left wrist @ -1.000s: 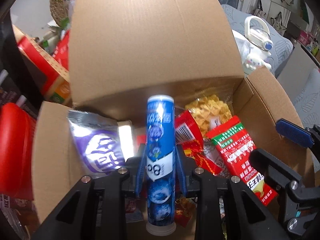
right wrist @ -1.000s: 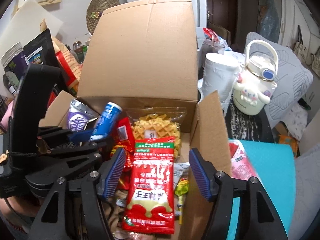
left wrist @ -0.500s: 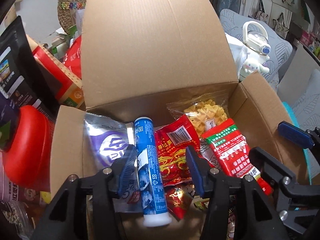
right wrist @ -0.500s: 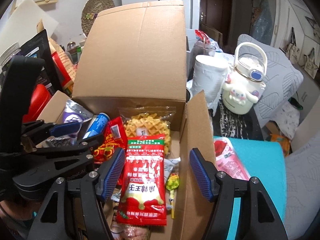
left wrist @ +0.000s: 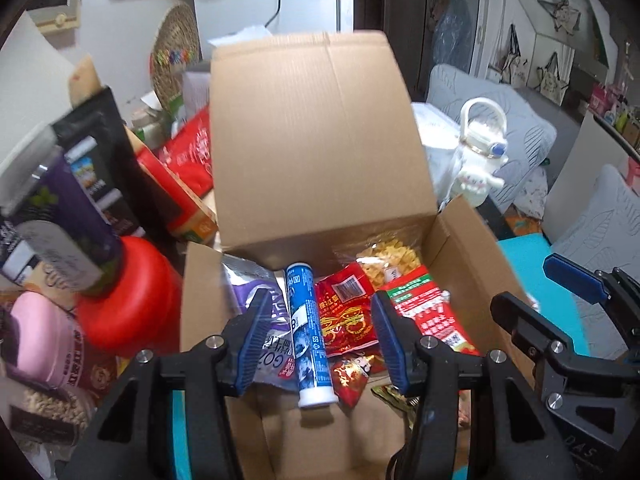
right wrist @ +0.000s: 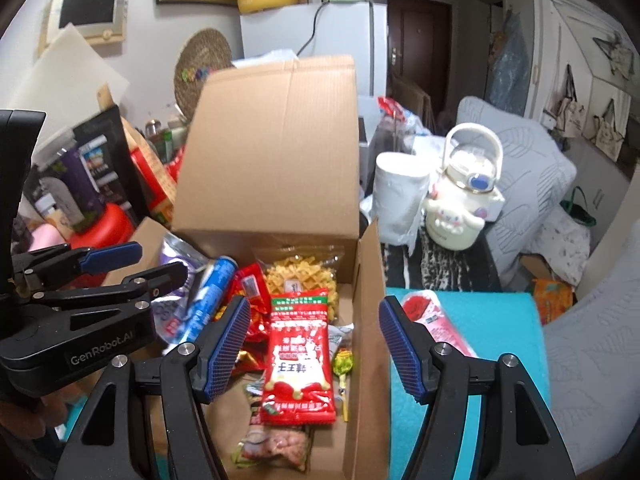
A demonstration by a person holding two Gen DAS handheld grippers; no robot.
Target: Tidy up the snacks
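Note:
An open cardboard box (left wrist: 320, 152) (right wrist: 276, 152) holds snacks. A blue tube (left wrist: 308, 328) (right wrist: 210, 292) lies in it, beside a purple foil bag (left wrist: 256, 292), a red packet (left wrist: 344, 316), a red-and-green sachet (left wrist: 428, 312) (right wrist: 300, 356) and a clear bag of yellow crackers (right wrist: 300, 276). My left gripper (left wrist: 316, 340) is open and empty above the tube. My right gripper (right wrist: 314, 344) is open and empty above the box's right side. A pink packet (right wrist: 436, 324) lies outside the box on a teal mat (right wrist: 480, 320).
Left of the box stand a red container (left wrist: 132, 300), a purple jar (left wrist: 60, 216), a pink tin (left wrist: 40, 340) and red cartons (left wrist: 172, 188). To the right are a white character bottle (right wrist: 464, 200), a paper roll (right wrist: 396, 196) and grey cushions (right wrist: 532, 184).
My left gripper opened and let go of the blue tube, which now lies in the box. Both grippers drew back and up from the box.

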